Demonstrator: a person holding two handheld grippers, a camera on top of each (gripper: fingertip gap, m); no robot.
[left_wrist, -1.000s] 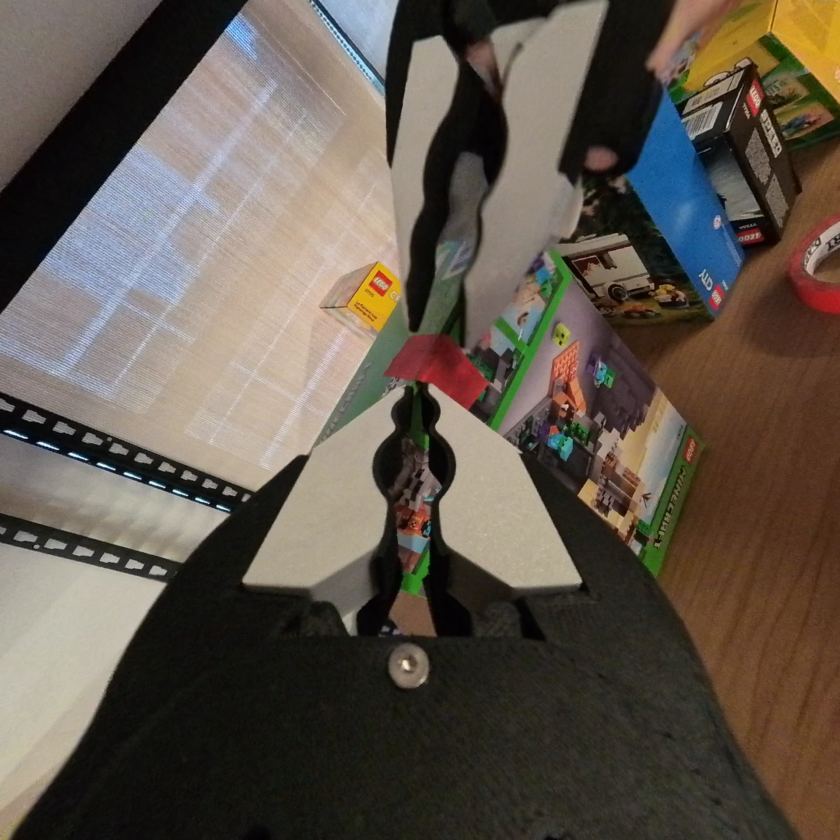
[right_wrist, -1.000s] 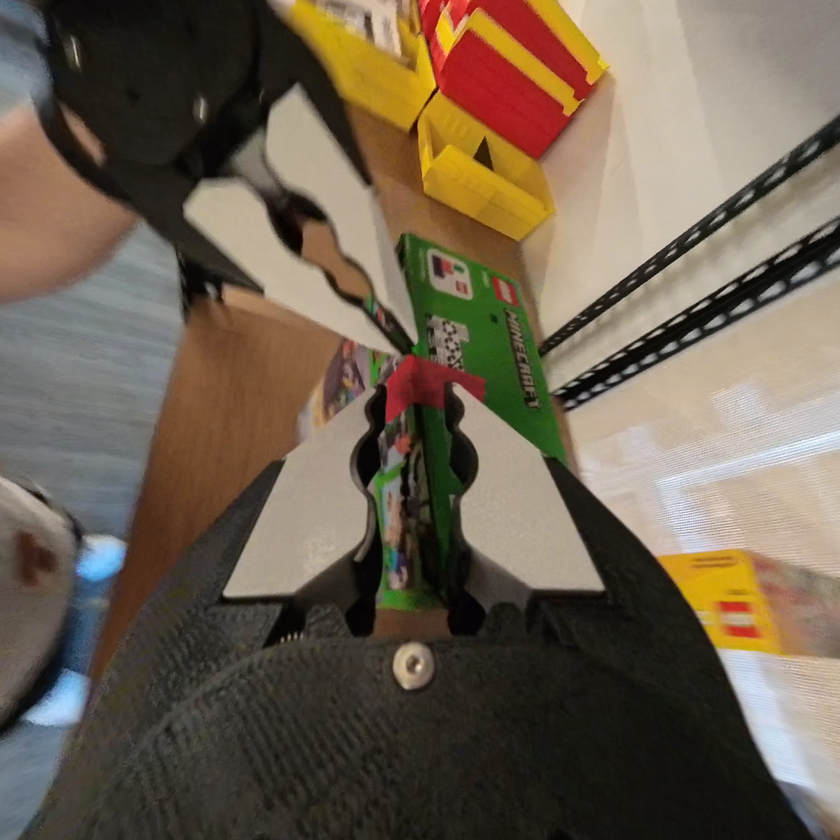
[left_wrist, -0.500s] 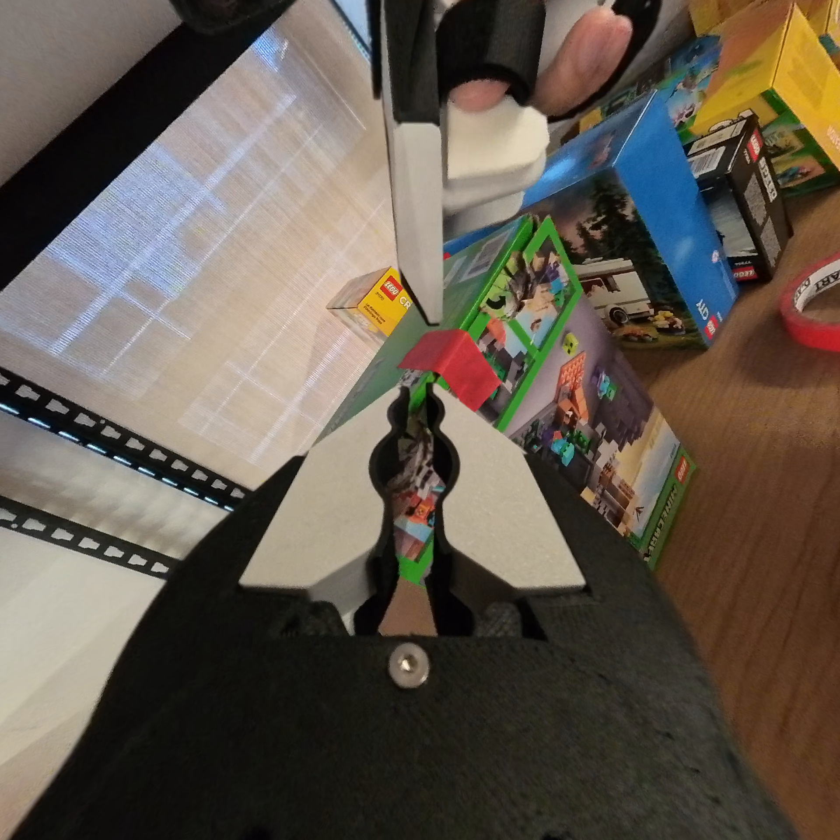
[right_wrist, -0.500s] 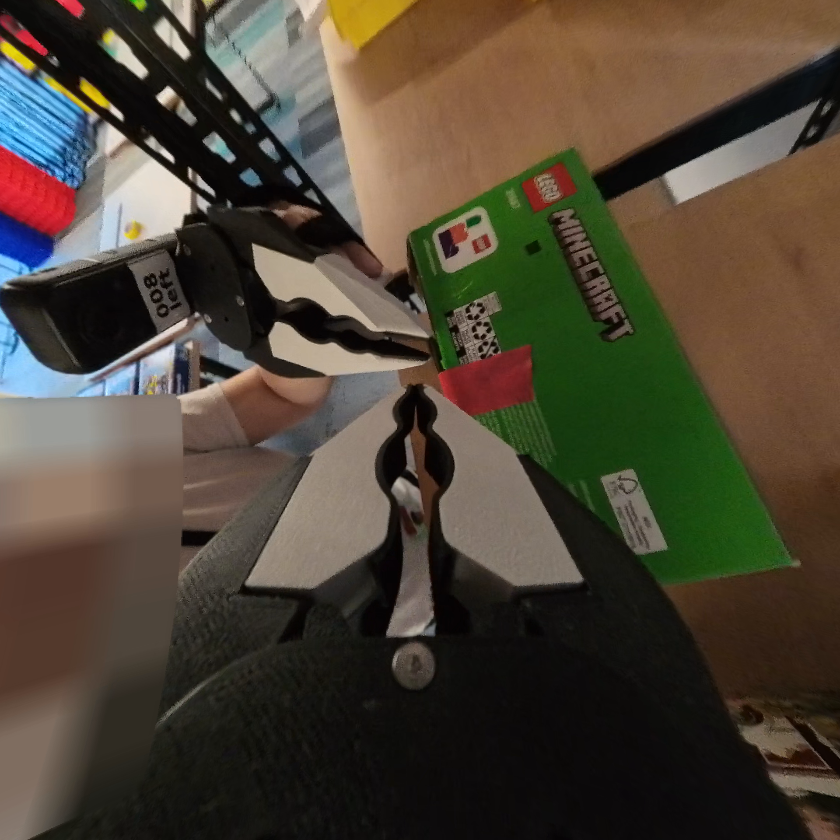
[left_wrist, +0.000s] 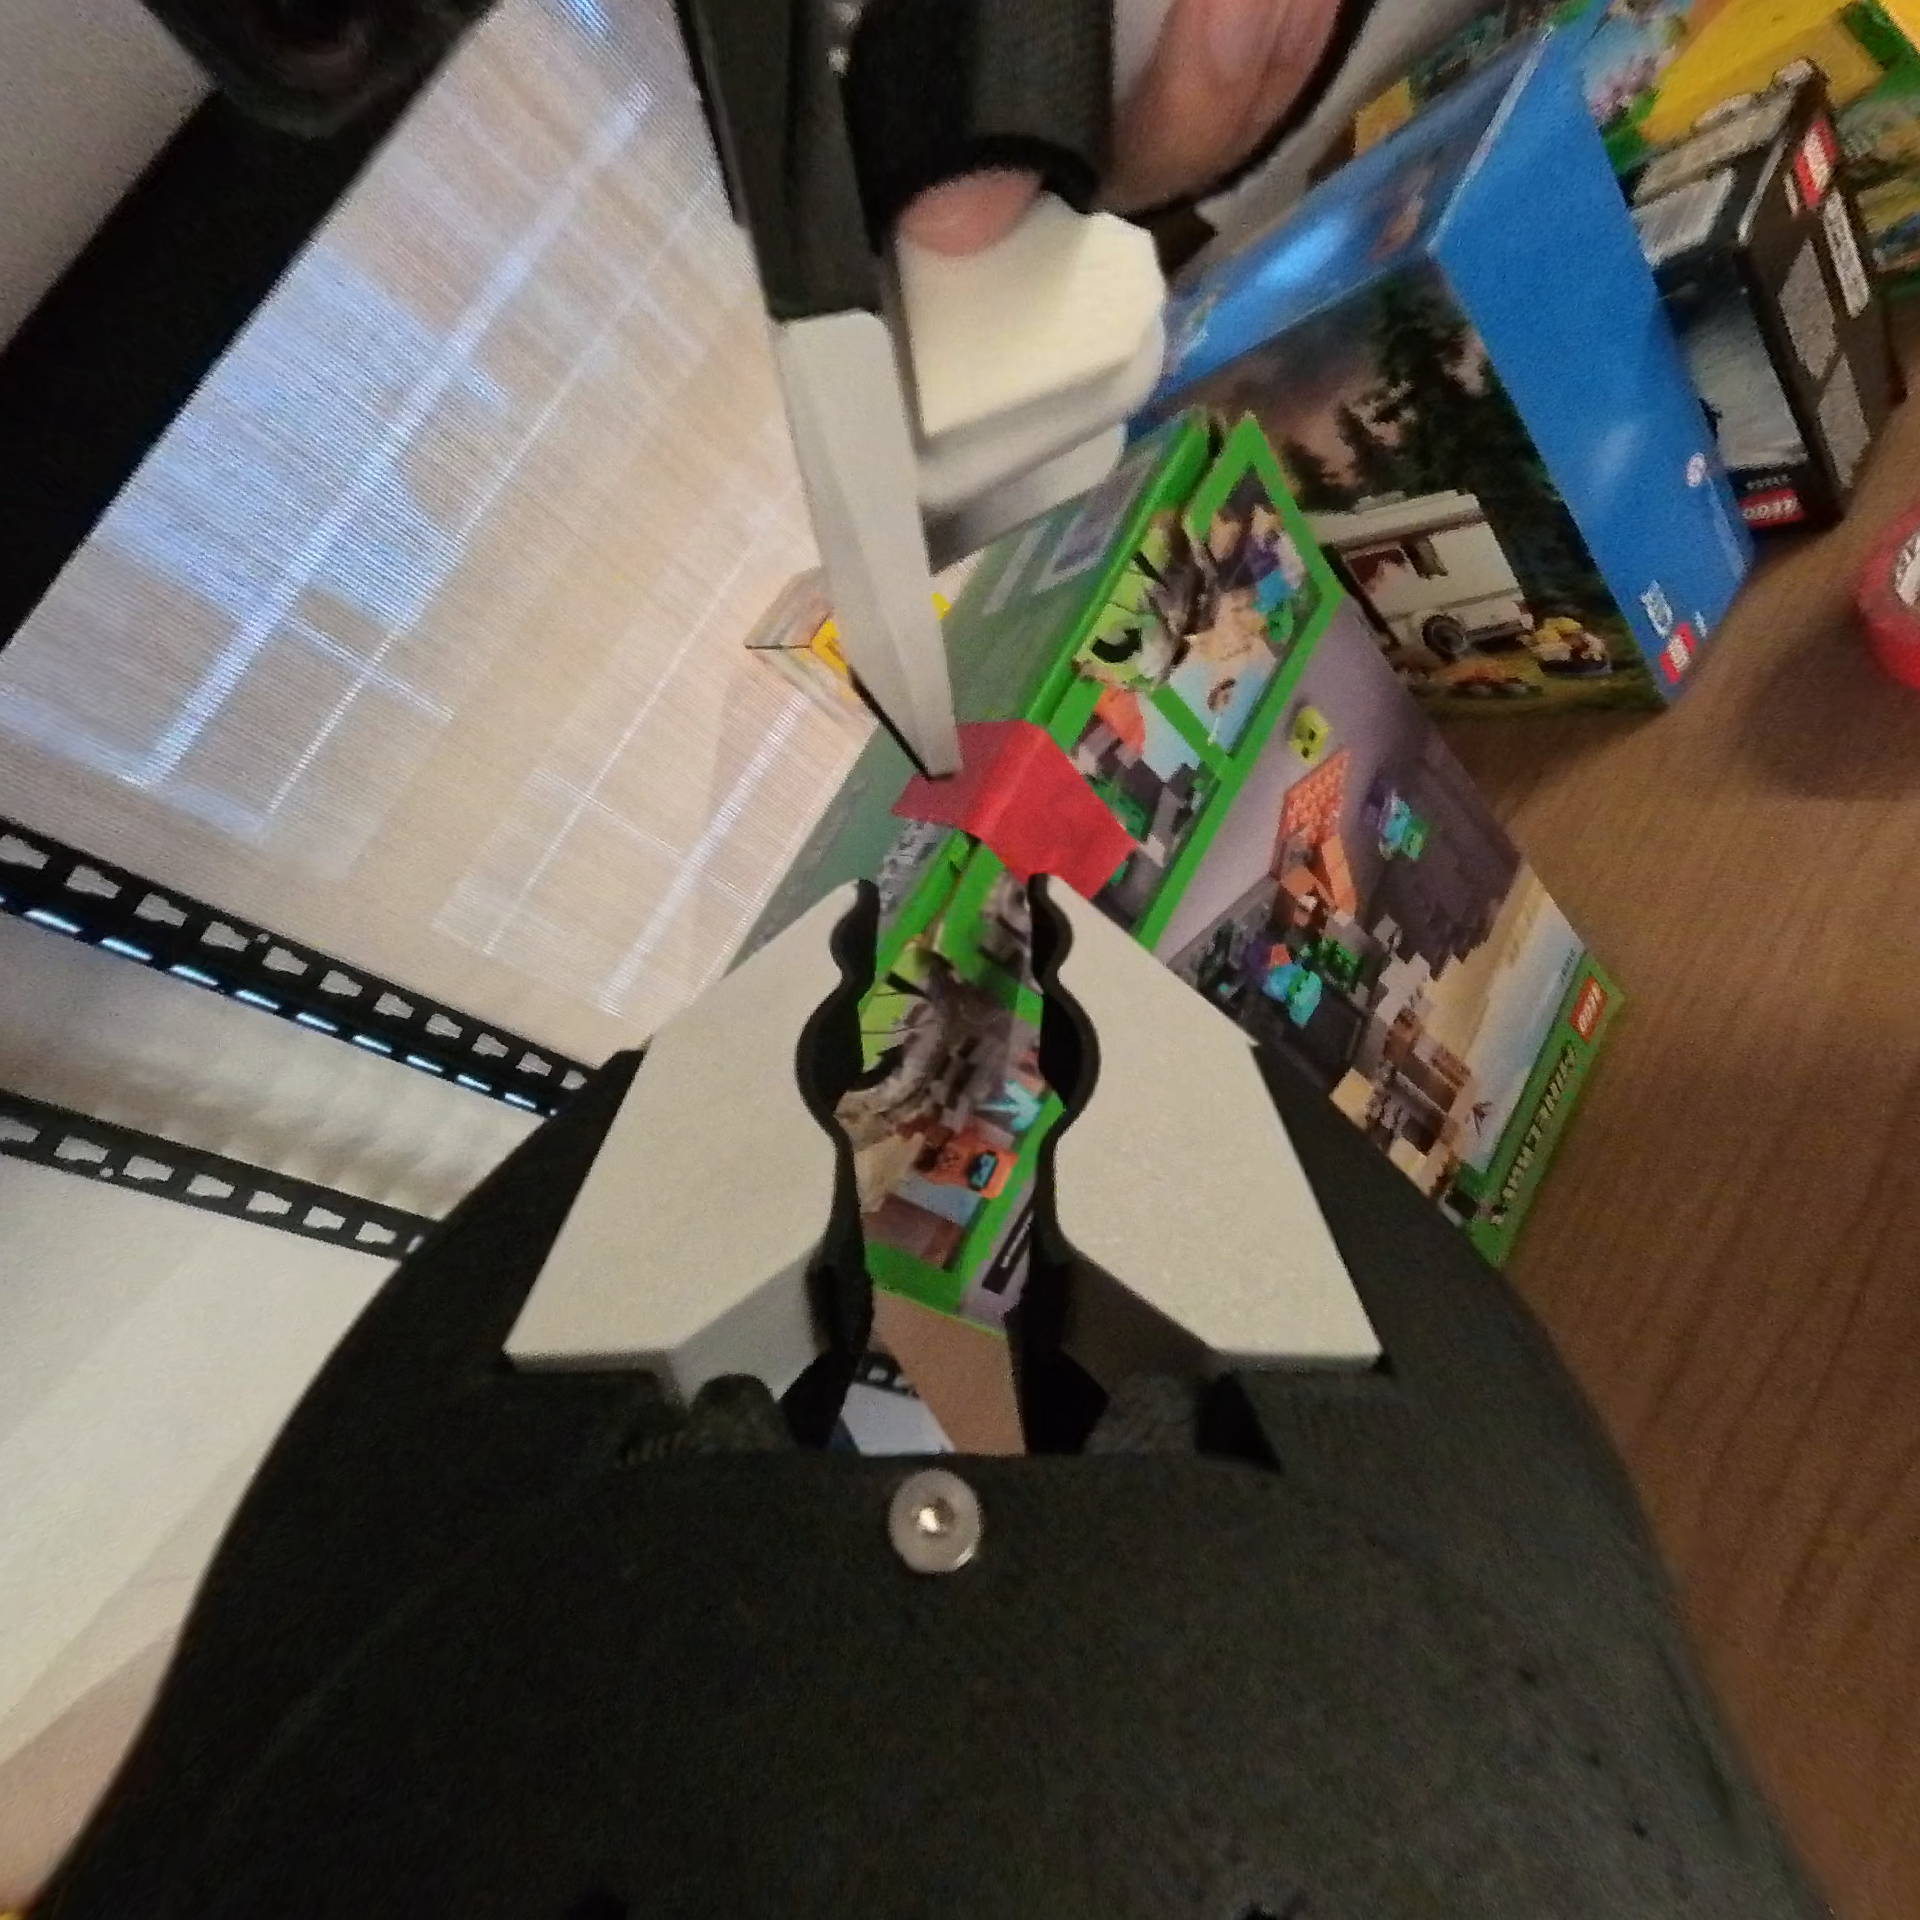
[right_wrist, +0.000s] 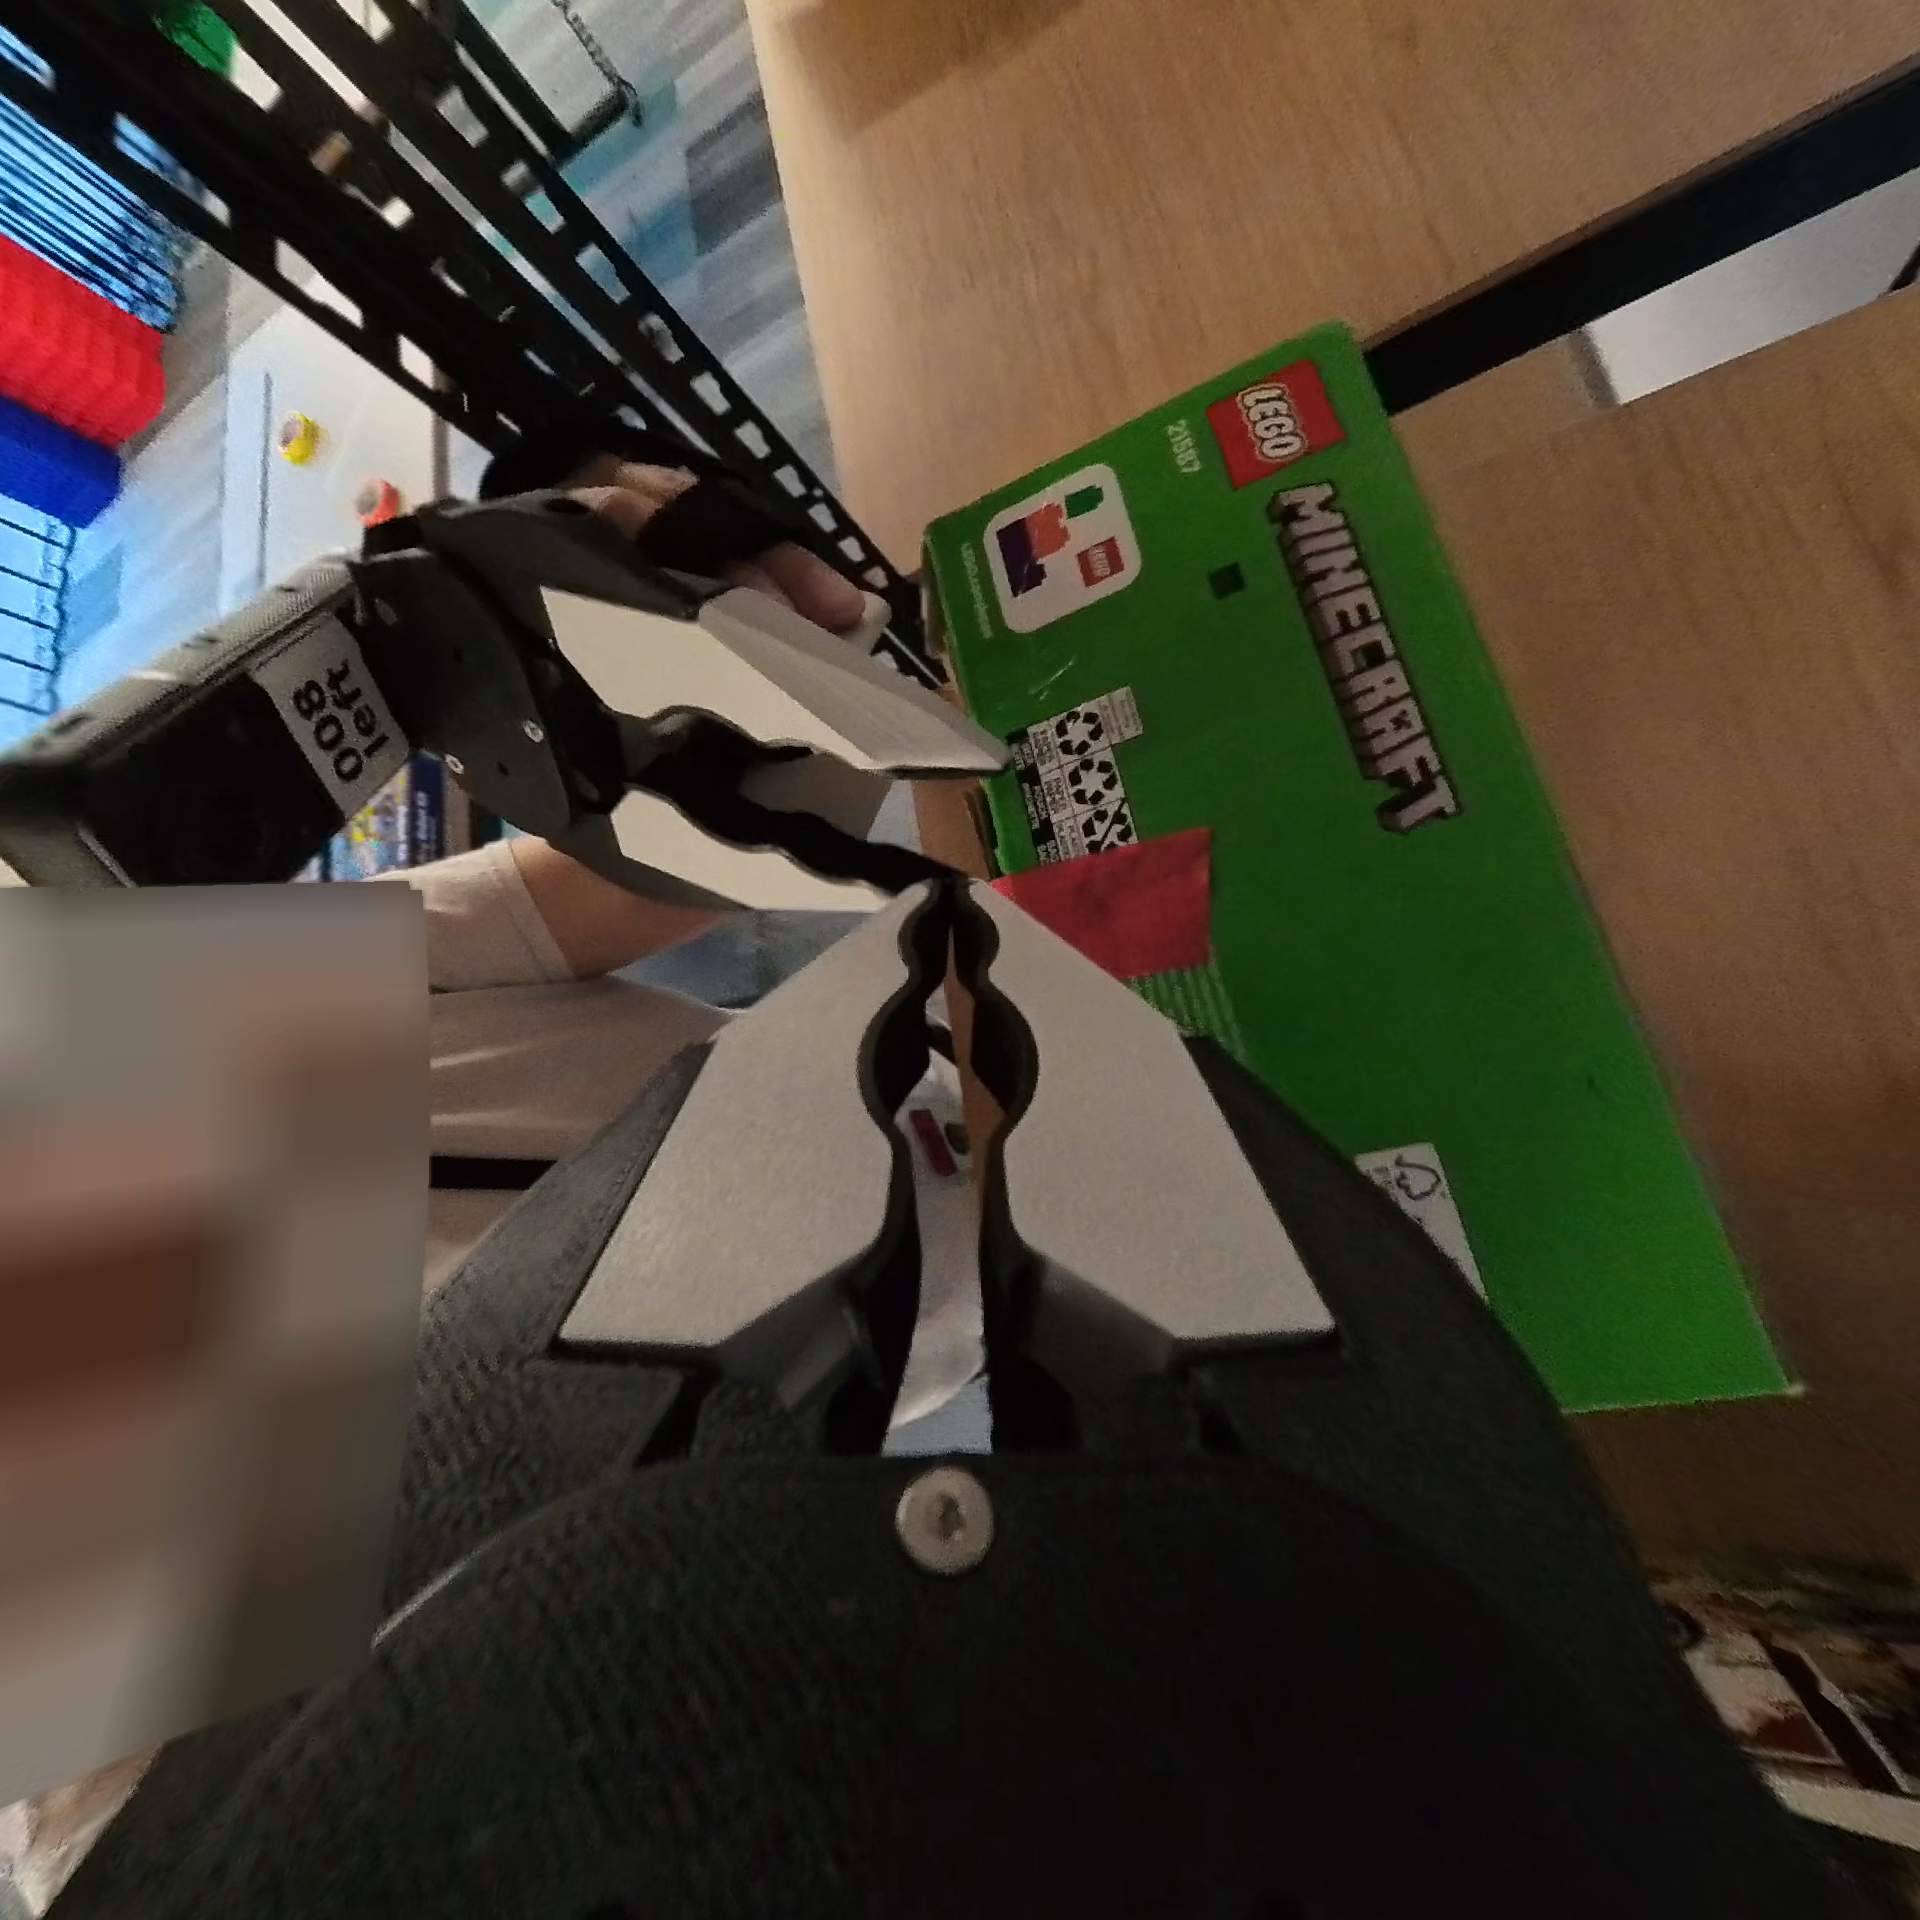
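- Left gripper (left_wrist: 951, 894) points along the long edge of a green toy box (left_wrist: 1403, 935). Its grey jaws stand partly apart, and the box's picture face shows in the gap between them.
- From the right wrist view, the left gripper (right_wrist: 956, 821) has its upper tip against the box's plain green side (right_wrist: 1403, 935) and its lower tip just off the box's end. Whether the fingers press the cardboard cannot be told.
- Right gripper (right_wrist: 951, 888) meets the box at a strip of red tape (right_wrist: 1122, 904). Its jaws are drawn almost together, and whether they pinch the tape cannot be told.
- In the left wrist view, the right gripper (left_wrist: 930, 764) comes down from above, its tip touching the red tape (left_wrist: 1029, 821) folded over the box's edge. A hand in a black fingerless glove (left_wrist: 1039, 104) holds it.
- The green box stands tilted on a wooden surface (left_wrist: 1714, 1143).
- Behind the green box are a blue box (left_wrist: 1558, 312), a black box (left_wrist: 1818, 312) and, at the frame's edge, a red tape roll (left_wrist: 1896, 613).
- A small yellow box (left_wrist: 821, 644) sits beyond the tape strip.
- Black perforated rails (left_wrist: 312, 1018) run along the pale wall.
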